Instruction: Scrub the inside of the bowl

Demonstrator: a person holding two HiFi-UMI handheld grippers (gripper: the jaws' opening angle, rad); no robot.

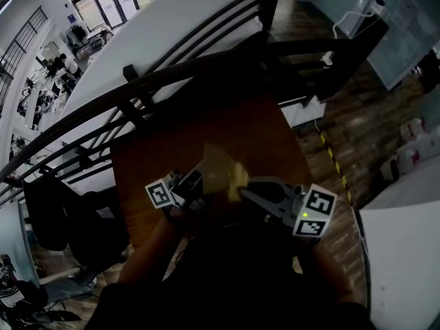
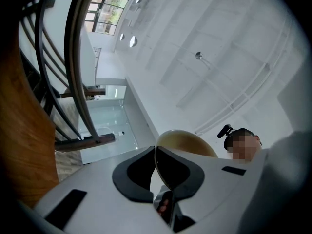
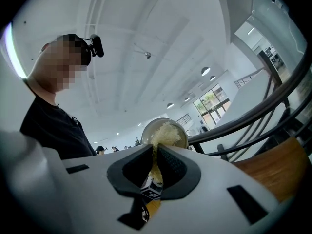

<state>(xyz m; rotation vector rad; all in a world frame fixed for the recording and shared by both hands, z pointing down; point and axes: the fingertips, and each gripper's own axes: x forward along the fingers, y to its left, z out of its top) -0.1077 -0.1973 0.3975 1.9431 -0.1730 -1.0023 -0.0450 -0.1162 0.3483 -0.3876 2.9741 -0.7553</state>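
I've got the left gripper [image 1: 197, 183] with its black-and-white marker cube [image 1: 159, 194] at nine o'clock. The right gripper [image 1: 242, 192] shows its own cube [image 1: 317, 212] and a green light [image 1: 303, 216] at three. White shells, dark grey fingers [image 3: 178, 170]. Black shirt [image 3: 51, 130], black head camera [image 3: 96, 45].

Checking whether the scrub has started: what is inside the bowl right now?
A yellow scouring pad, held by the right hand-held gripper, reaches into the bowl. The bowl's bottom beneath the pad is covered.
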